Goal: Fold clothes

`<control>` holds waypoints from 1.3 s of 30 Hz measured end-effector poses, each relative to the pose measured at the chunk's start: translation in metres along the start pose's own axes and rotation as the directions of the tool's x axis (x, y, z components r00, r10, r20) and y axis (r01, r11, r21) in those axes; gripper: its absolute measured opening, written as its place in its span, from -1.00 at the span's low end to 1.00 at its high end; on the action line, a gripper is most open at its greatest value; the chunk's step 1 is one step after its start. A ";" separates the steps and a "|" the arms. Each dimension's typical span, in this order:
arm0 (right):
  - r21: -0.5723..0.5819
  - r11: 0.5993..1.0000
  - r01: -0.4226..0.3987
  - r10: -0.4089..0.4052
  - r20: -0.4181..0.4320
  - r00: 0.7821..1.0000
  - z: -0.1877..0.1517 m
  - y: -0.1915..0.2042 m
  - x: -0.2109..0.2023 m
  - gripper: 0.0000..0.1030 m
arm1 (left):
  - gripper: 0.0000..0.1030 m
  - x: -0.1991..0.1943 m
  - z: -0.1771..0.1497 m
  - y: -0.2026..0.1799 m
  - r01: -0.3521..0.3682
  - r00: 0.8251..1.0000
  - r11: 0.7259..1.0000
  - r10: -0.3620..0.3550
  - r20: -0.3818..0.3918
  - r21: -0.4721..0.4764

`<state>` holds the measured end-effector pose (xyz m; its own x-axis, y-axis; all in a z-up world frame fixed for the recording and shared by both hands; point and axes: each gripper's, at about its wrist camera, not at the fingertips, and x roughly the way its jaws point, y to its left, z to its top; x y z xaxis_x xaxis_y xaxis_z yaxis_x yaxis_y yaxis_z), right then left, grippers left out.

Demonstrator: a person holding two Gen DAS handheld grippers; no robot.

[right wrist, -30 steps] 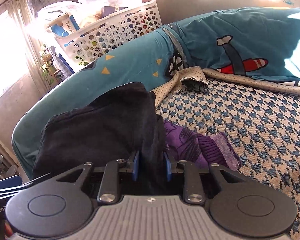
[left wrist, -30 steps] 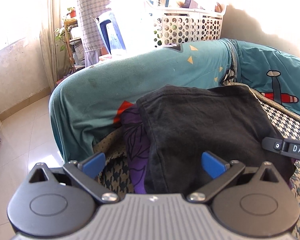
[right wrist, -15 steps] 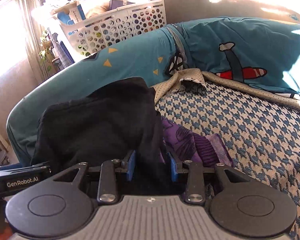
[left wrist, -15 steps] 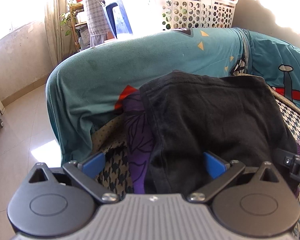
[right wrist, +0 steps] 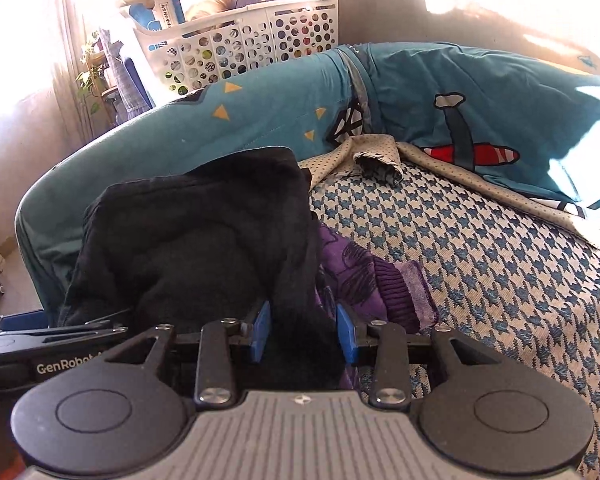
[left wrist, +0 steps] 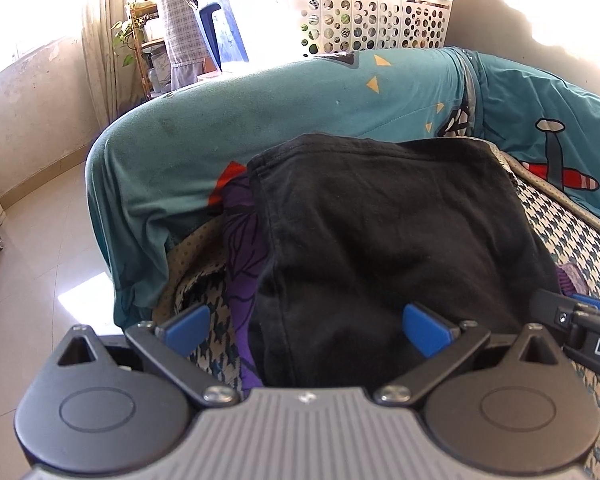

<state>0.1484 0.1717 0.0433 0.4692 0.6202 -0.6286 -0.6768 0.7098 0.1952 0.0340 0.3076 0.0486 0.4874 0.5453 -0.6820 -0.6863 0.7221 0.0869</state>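
A folded black garment (left wrist: pixel 388 232) lies on a purple patterned garment (left wrist: pixel 240 240) on the houndstooth sofa seat (left wrist: pixel 560 224). My left gripper (left wrist: pixel 306 330) is open, its blue pads wide apart over the black garment's near edge. In the right wrist view the black garment (right wrist: pixel 204 240) and the purple garment (right wrist: pixel 364 276) show too. My right gripper (right wrist: pixel 303 330) has its jaws part open, with a bunch of the black cloth loosely between the pads. The left gripper's body (right wrist: pixel 40 344) shows at the lower left of that view.
A teal cover with plane prints drapes the sofa arm (left wrist: pixel 260 120) and back (right wrist: pixel 480 104). A white perforated laundry basket (left wrist: pixel 372 20) stands behind the arm. Tiled floor (left wrist: pixel 40 264) lies to the left, with a plant shelf (left wrist: pixel 140 40) by the curtain.
My right gripper's jaws have opened wider around the black cloth. Both grippers have risen and drawn back slightly. The left gripper stays open.
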 end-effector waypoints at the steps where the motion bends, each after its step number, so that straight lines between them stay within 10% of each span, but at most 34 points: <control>1: 0.003 1.000 0.005 -0.005 -0.007 1.000 0.000 -0.002 -0.001 -0.25 | 1.00 0.000 -0.001 -0.001 0.004 1.000 1.000 -0.005 -0.009 -0.004; 39: -0.063 0.995 0.081 -0.090 -0.153 0.984 0.004 -0.011 -0.003 0.12 | 1.00 -0.010 -0.018 -0.018 0.075 0.990 0.997 -0.075 -0.120 0.000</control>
<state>0.1569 0.1637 0.0459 0.4356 0.4955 -0.7515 -0.6712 0.7351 0.0956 0.0315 0.2818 0.0405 0.4690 0.4345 -0.7689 -0.6477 0.7611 0.0350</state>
